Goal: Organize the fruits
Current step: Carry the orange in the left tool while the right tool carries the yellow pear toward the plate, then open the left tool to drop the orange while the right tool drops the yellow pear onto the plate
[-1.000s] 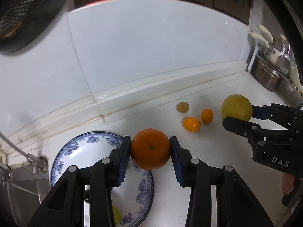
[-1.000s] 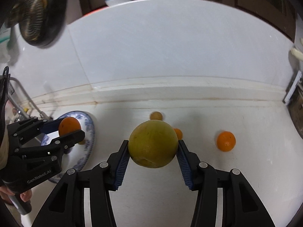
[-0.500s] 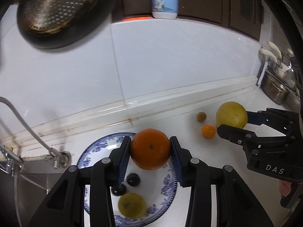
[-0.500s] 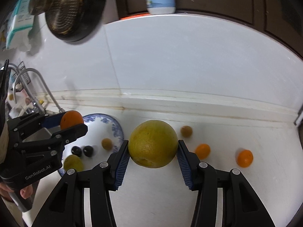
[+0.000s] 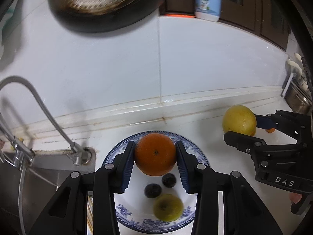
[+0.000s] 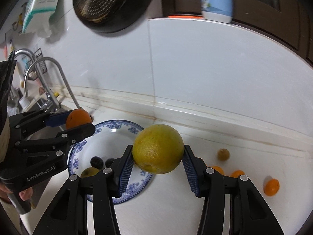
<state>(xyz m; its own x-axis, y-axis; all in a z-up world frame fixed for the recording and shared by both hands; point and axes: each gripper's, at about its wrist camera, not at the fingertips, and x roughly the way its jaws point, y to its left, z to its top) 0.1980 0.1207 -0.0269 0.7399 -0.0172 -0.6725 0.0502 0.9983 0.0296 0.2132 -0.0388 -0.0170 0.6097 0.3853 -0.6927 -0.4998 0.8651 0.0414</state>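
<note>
My left gripper [image 5: 155,156] is shut on an orange [image 5: 155,154] and hangs over the blue-patterned white plate [image 5: 197,152]. On that plate lie two dark round fruits [image 5: 153,190] and a yellow-green fruit [image 5: 168,207]. My right gripper [image 6: 158,159] is shut on a large yellow citrus [image 6: 158,148], just right of the plate [image 6: 115,133]. In the right wrist view the left gripper [image 6: 78,121] with its orange [image 6: 78,118] is above the plate's left rim. Three small oranges [image 6: 271,187] and a brownish fruit [image 6: 223,154] lie on the counter to the right.
A sink [image 5: 39,176] with a curved tap [image 5: 39,101] is left of the plate. A dark colander pan [image 5: 105,2] hangs on the tiled wall, and a light blue bottle [image 5: 208,0] stands on the ledge above. Metal pots [image 5: 297,99] sit at the far right.
Both grippers have carried their fruit to the left. The orange now hangs over the plate, and the yellow citrus has come beside the plate's right rim. Sink and tap have come into view.
</note>
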